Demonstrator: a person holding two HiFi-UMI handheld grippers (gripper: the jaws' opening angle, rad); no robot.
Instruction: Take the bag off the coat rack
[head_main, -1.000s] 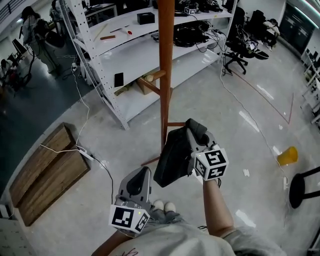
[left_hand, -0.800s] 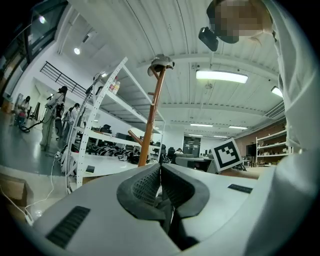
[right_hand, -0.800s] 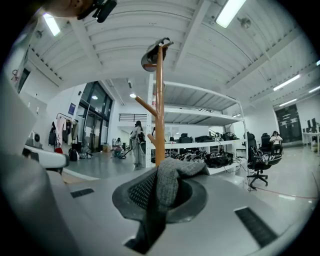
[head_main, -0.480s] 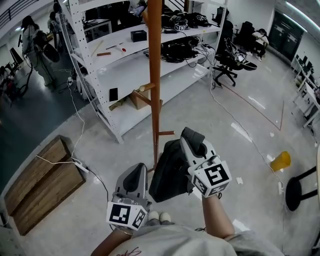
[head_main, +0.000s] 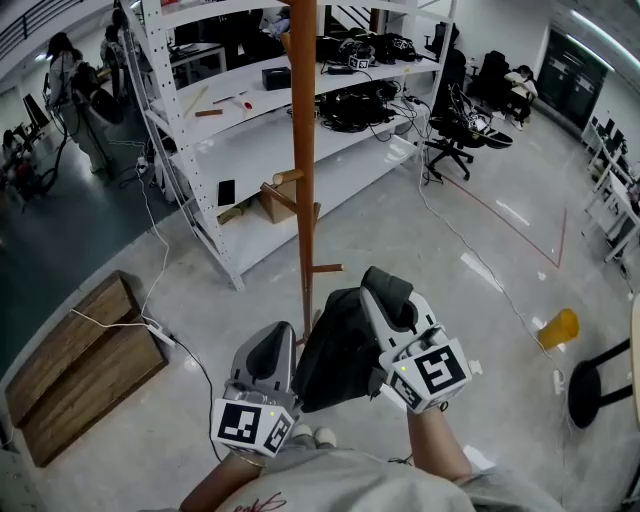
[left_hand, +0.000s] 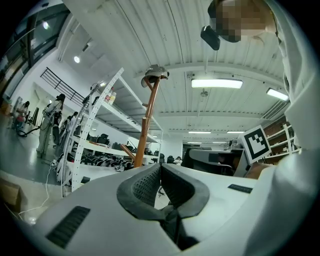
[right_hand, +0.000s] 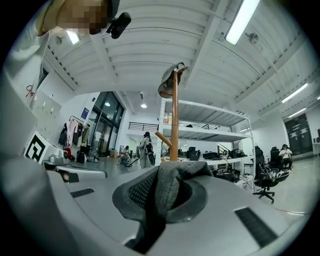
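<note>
A black bag (head_main: 335, 345) hangs free of the rack from my right gripper (head_main: 385, 290), which is shut on its grey fabric strap (right_hand: 167, 192). The strap is pinched between the pads of the right gripper (right_hand: 165, 175). The wooden coat rack (head_main: 303, 170) stands just beyond the bag, with short pegs on its pole. A cap (right_hand: 171, 80) sits on the top of the coat rack (right_hand: 174, 125). My left gripper (head_main: 272, 350) hangs low beside the bag, to its left. In its own view the left gripper (left_hand: 160, 172) is shut on nothing, with the coat rack (left_hand: 145, 125) ahead.
White metal shelving (head_main: 250, 130) with cables and small items stands behind the rack. Wooden pallets (head_main: 80, 360) lie on the floor at the left, with a white cable (head_main: 150, 300) beside them. A yellow cup (head_main: 558, 327) and a black stool (head_main: 590, 380) are at the right. People stand at the far left.
The bag and both grippers have come slightly lower and nearer to me, away from the rack. The pole has shifted left in the head view. The right grip on the bag holds.
</note>
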